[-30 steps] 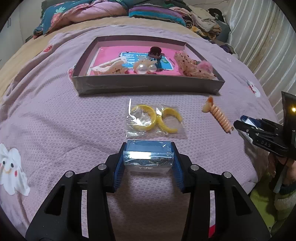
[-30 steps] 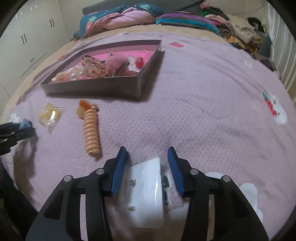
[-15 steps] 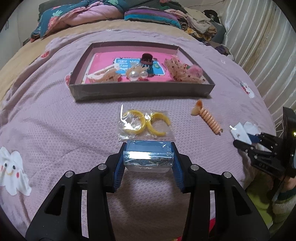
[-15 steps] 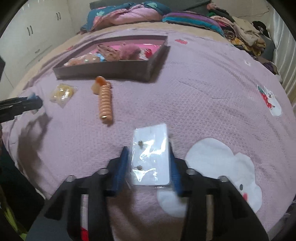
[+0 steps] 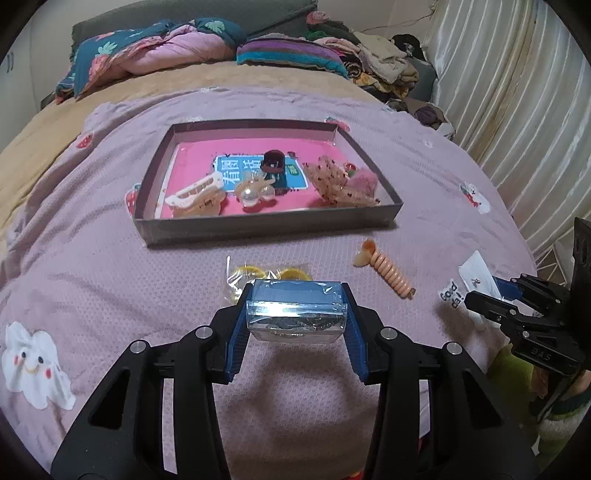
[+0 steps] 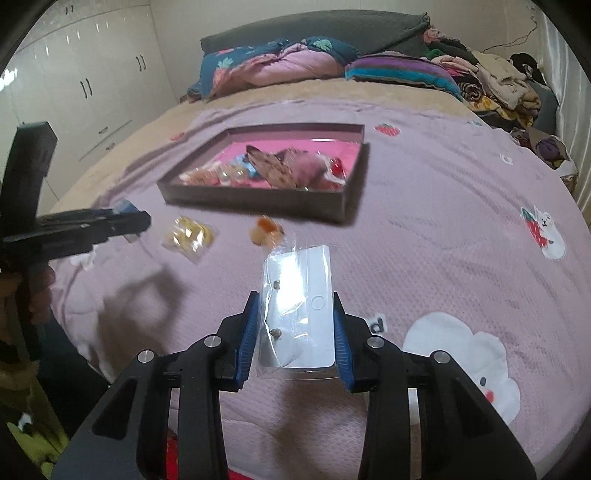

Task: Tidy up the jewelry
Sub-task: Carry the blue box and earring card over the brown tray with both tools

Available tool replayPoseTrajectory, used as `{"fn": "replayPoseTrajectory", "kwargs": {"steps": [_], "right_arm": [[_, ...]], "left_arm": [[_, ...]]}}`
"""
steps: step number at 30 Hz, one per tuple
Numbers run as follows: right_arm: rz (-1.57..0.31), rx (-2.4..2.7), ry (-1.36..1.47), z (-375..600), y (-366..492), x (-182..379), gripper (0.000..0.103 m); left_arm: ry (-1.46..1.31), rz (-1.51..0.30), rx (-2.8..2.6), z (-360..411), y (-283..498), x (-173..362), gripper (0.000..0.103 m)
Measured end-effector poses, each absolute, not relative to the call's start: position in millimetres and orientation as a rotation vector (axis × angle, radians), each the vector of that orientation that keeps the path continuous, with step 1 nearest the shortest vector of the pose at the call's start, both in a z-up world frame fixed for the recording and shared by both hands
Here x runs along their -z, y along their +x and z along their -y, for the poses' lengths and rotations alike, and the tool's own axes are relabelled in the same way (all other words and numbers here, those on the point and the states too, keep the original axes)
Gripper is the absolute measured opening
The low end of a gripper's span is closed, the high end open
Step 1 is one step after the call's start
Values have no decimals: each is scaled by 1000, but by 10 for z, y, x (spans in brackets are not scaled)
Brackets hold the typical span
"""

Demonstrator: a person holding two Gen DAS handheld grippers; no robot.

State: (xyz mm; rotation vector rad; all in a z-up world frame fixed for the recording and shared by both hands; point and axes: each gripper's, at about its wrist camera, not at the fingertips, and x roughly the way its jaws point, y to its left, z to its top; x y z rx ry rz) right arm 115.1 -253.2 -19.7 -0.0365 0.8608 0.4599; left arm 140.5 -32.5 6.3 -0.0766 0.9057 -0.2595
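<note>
Both tongs are now lifting higher: left tongs (image 5: pixel 297 325) gripping the clear box (image 5: pixel 296 312), right tongs (image 6: pixel 295 339) gripping the earring card (image 6: pixel 299 310), partly hiding the coil hair tie (image 6: pixel 266 230).

your clear box (image 5: pixel 297 312) hides half the yellow hoops' bag (image 5: pixel 255 275) — the tray (image 6: pixel 258 197) contents blur in the right view, and the earring card (image 6: pixel 299 306) covers the coil tie.

A wide bed (image 5: pixel 110 280) fills the room, spread with a lilac blanket patched with cartoon clouds and strawberries. Folded quilts (image 6: pixel 273 62) and heaped clothes (image 5: pixel 373 62) crowd its grey headboard (image 6: pixel 314 27). White wardrobes (image 6: pixel 85 85) line one wall; pale pleated curtains (image 5: pixel 517 110) hang opposite.
</note>
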Motion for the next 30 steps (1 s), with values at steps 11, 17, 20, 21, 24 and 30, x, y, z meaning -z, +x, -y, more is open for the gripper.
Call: {"fn": "replayPoseTrajectory", "kwargs": {"steps": [11,17,20,21,24,30], "right_arm": [[-810,-516,-55,2207,1251,-59,35],[-781,-554,-78,1958,1373,-174,35],[-767,-572,-87,1847,1432,-232,35],[-762,-577,-91,1801,1457,-253,35],[-755,-587,-97,1709,1532,-296,35],[-738,-586,-110,1546,1679,-350,35]], "left_arm": [[-103,-862,217,51,1506,-228,36],[-107,-841,186,-121,1580,-306,36],[-111,-833,172,-206,1626,-341,36],[-112,-827,166,-234,1643,-357,36],[-116,-821,154,-305,1686,-388,36],[-123,-808,133,-419,1802,-435,36]]}}
